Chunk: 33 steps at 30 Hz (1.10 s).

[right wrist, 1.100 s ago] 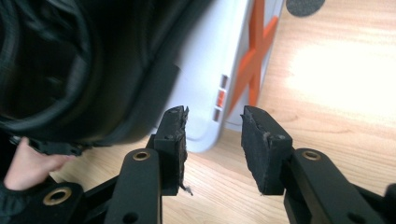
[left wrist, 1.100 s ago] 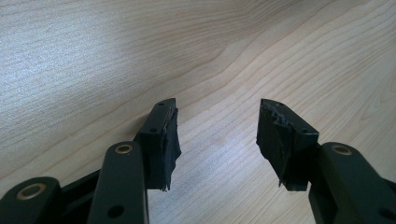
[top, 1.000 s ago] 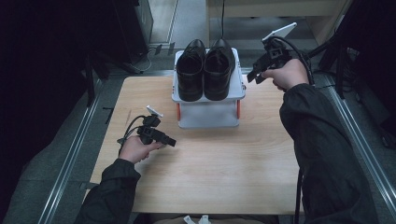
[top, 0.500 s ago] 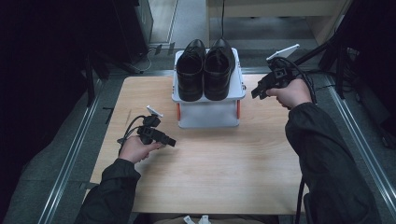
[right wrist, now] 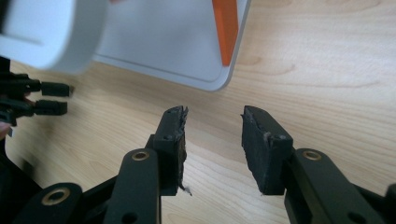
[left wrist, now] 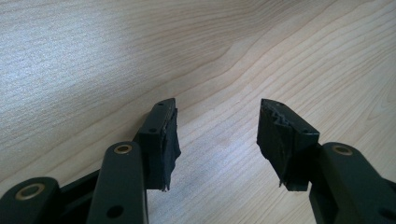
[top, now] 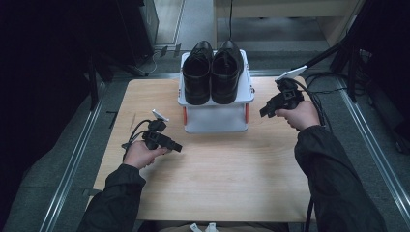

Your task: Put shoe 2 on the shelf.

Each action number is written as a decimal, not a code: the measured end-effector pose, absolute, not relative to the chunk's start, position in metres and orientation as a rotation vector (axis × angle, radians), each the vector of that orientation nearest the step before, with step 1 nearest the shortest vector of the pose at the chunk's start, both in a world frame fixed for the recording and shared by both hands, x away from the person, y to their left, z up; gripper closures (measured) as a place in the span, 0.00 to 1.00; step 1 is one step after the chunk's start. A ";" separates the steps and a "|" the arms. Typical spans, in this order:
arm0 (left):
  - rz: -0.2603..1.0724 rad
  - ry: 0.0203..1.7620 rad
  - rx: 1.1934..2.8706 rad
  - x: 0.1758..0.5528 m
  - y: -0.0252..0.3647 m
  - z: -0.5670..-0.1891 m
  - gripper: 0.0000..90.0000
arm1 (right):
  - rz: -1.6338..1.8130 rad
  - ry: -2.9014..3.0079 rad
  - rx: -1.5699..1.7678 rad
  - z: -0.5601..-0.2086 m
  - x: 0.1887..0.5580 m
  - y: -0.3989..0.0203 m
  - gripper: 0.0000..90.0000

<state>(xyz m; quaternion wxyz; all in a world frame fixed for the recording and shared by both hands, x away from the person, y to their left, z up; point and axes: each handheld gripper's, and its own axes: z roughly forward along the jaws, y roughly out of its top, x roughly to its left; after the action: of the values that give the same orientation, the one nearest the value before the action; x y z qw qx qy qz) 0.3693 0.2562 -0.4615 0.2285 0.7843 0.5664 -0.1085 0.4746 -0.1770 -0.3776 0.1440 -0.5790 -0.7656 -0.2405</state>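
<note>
A pair of black leather shoes (top: 212, 71) stands side by side on top of a white stand (top: 215, 121) with orange side strips (right wrist: 226, 28) at the back middle of the wooden table (top: 217, 179). My right gripper (top: 264, 112) hovers just right of the stand, its jaws pointing left and down at the table beside the stand's foot. The right gripper (right wrist: 212, 116) is open with only bare wood between its pads. My left gripper (top: 177, 147) rests low at the table's left, pointing right. Its jaws (left wrist: 217, 109) are open and hold nothing.
The stand's white wall (right wrist: 159, 42) rises close ahead in the right gripper view, and the left gripper (right wrist: 46, 98) shows far off at the left edge there. Metal rails (top: 72, 164) run along both sides of the table. Cables (top: 319, 89) lie at the back right.
The right hand has come down from beside the shoes to beside the stand's lower part, nearer the table. The left hand has kept still.
</note>
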 end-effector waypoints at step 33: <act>-0.299 1.552 2.178 0.370 0.253 -0.464 0.51 | -0.705 -2.256 -1.501 -0.451 0.433 -0.172 0.66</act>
<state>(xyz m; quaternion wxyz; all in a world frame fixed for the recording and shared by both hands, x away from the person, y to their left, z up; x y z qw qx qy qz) 0.3700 0.2532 -0.4643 0.2233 0.7888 0.5623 -0.1081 0.4334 -0.1721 -0.4512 0.1699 -0.5282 -0.7941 -0.2482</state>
